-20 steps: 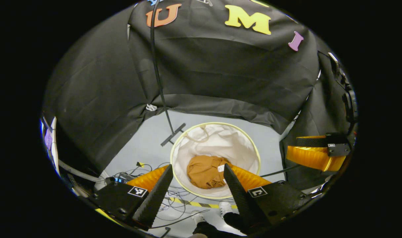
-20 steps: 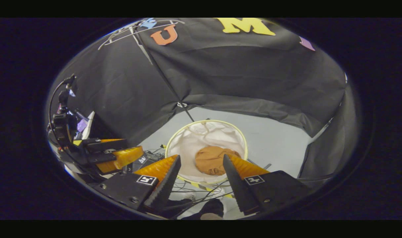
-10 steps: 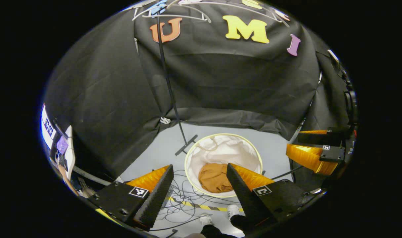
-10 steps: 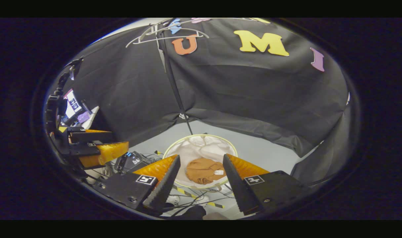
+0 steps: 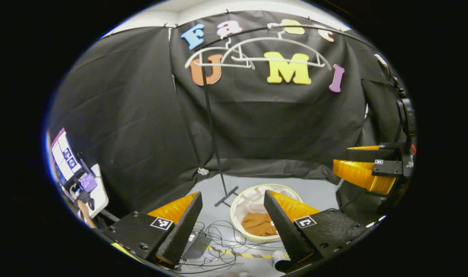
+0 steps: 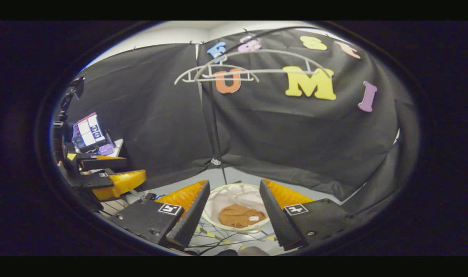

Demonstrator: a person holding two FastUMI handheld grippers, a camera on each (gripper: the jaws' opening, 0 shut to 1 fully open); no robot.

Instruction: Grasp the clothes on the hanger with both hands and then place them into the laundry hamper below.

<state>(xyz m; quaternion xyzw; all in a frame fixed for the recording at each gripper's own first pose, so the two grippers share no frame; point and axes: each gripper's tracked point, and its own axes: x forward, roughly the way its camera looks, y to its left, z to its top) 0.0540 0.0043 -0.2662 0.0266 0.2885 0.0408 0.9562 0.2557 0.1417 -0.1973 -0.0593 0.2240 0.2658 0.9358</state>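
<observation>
Both raised: clothes point(image 5: 259, 224) in hamper point(image 5: 239, 198), seemingly well below hand-held gripper point(image 5: 233, 221).

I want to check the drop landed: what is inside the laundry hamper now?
A crumpled brown garment lies on the white lining of the laundry hamper. The left gripper's finger covers part of it in the left gripper view; anything beneath the garment is hidden.

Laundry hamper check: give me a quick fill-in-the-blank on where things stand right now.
1. The brown garment lies inside the ____.
2. The white hangers carry ____ clothes.
3. The left gripper and right gripper both have their jaws ____.
4. The hangers hang from a black ____.

Missing words: laundry hamper; no; open; stand
</observation>
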